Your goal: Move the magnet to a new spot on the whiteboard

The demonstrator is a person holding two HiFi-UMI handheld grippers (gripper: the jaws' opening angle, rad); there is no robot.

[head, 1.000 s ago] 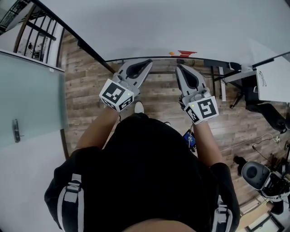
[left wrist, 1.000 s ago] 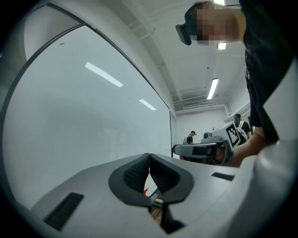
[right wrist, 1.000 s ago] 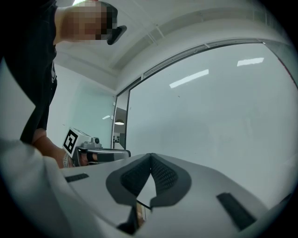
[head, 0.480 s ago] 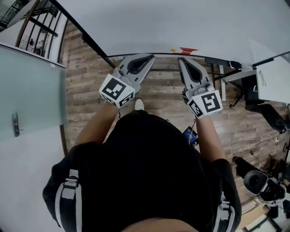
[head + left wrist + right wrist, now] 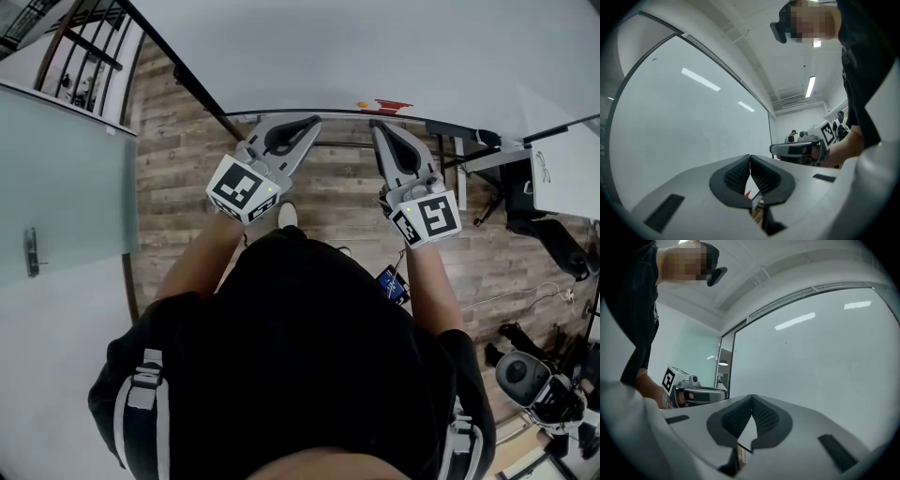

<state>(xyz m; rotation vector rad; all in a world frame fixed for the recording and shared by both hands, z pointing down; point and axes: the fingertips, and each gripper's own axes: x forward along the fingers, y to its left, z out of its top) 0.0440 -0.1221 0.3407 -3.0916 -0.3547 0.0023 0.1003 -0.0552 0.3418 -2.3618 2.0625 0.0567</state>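
Holds left hand-held gripper (image 5: 312, 121) and right hand-held gripper (image 5: 376, 127) level before the whiteboard (image 5: 375, 47), both with jaws closed together, gripping nothing. Shows red magnet (image 5: 390, 105) at the board's bottom edge, just beyond the right one.

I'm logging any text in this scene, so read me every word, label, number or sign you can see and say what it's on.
No words or numbers can be read.
Left marker cube, right marker cube: black-and-white square patterns, no letters.
White sheet at far right: dark scribble, too small to read.
Whiteboard: no writing visible.
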